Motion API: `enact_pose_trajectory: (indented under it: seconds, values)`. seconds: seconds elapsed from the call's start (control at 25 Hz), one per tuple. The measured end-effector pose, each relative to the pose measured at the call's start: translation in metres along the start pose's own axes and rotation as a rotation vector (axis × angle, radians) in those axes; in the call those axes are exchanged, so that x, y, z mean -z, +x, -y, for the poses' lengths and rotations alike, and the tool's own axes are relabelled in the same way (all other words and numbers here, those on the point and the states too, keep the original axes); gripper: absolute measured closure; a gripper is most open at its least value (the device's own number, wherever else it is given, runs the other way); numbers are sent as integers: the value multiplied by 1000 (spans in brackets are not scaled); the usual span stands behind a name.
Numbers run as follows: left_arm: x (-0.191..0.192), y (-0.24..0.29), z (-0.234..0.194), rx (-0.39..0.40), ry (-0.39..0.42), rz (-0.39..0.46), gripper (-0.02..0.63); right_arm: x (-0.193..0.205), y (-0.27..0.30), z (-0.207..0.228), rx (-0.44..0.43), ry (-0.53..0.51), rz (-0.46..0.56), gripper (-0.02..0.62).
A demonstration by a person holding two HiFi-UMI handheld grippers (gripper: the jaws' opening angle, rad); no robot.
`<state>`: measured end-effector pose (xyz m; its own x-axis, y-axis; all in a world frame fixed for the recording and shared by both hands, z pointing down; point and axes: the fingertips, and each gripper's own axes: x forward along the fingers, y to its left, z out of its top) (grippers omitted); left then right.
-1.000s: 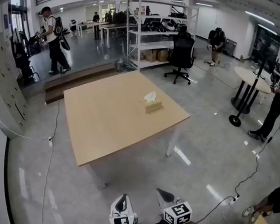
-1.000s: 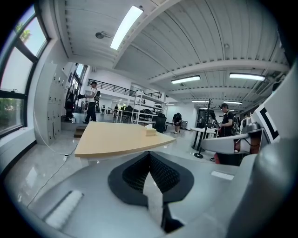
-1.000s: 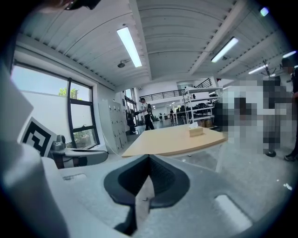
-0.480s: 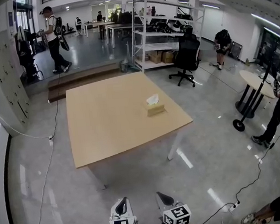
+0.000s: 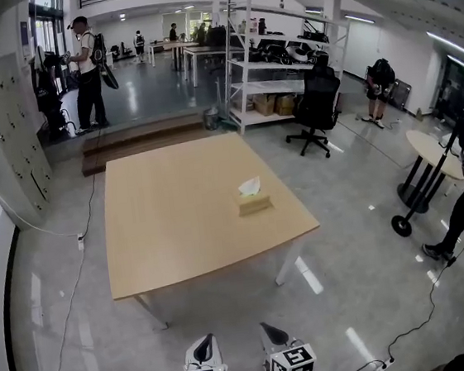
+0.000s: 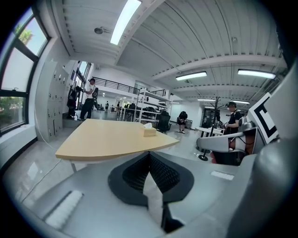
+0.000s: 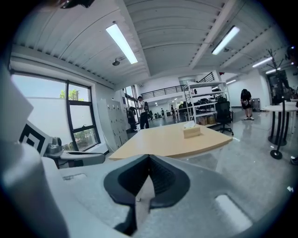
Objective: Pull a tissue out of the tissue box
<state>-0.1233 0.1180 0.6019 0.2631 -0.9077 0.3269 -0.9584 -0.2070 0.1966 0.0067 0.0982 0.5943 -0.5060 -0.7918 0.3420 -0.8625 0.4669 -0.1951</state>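
The tissue box [image 5: 254, 203] is the thing to steer by. It sits on the bench [image 5: 178, 220], with a white tissue [image 5: 250, 187] standing up out of the slot in its top. Its long axis runs across the head view, so a long side faces the person.

Both grippers are well short of the box, on its near side, with open floor and the bench's near edge between them and it. The left gripper [image 5: 203, 348] has its fingers pressed together with nothing between them. The right gripper [image 5: 274, 335] is the same, fingers closed and empty.

From the fingers the box lies forward and far off. In the head view it stands almost straight ahead of the right gripper, and ahead and to the right of the left. The right therefore looks slightly nearer, though the gap is small.

Either hand has to close most of that distance, open its fingers, and then meet the upright tissue above the box top.
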Motion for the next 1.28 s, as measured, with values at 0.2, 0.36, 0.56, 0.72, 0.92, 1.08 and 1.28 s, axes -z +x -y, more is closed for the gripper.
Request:
enact_pose_trajectory:
  seconds: [0.2, 0.36, 0.56, 0.72, 0.92, 1.08, 1.28]
  values:
    - [-24, 37, 19, -7, 14, -6, 588, -23, 17, 37, -13, -7, 21, 604]
    - [-29, 69, 45, -26, 23, -6, 588, -38, 18, 80, -18, -12, 28, 604]
    - [-29, 106, 75, -29, 37, -11, 588, -46, 21, 124, -36, -20, 25, 604]
    - [-28, 122, 90, -48, 45, -19, 588, -42, 26, 147, -57, -13, 9, 604]
    - [-31, 137, 99, -77, 50, -29, 588, -45, 33, 171, -72, 3, 10, 604]
    - [-32, 148, 104, -91, 49, -42, 588, -46, 38, 179, -91, 12, 0, 604]
    - [-39, 174, 109, -65, 56, -60, 588, -51, 46, 197, -64, 15, -11, 604]
